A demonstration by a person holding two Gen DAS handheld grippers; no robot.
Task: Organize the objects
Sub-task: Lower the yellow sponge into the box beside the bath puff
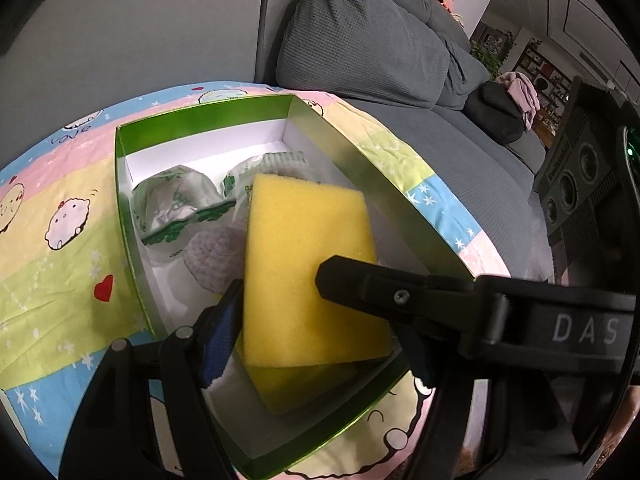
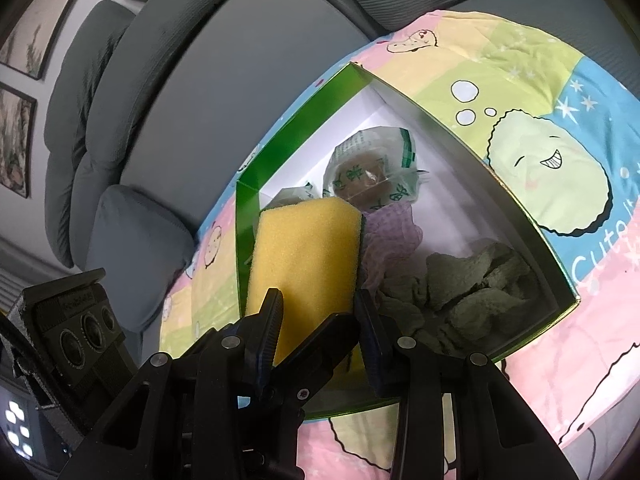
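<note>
A yellow sponge (image 2: 306, 256), a porous foam block with a thin dark green scouring layer along one side, is clamped between the fingers of the right gripper (image 2: 318, 308) and also sits between the fingers of the left gripper (image 1: 280, 280), above the open green box (image 1: 340, 148). The box is shiny green card with white inner walls and holds two crinkly wrapped packets (image 2: 372, 168) printed with green characters too small to read, a lilac checked cloth (image 2: 394, 232) and a crumpled grey-green cloth (image 2: 476, 280). It rests on a quilted pastel cartoon cloth (image 2: 520, 64) reading "Cute", and the other gripper's arm in the left view bears "DAS".
</note>
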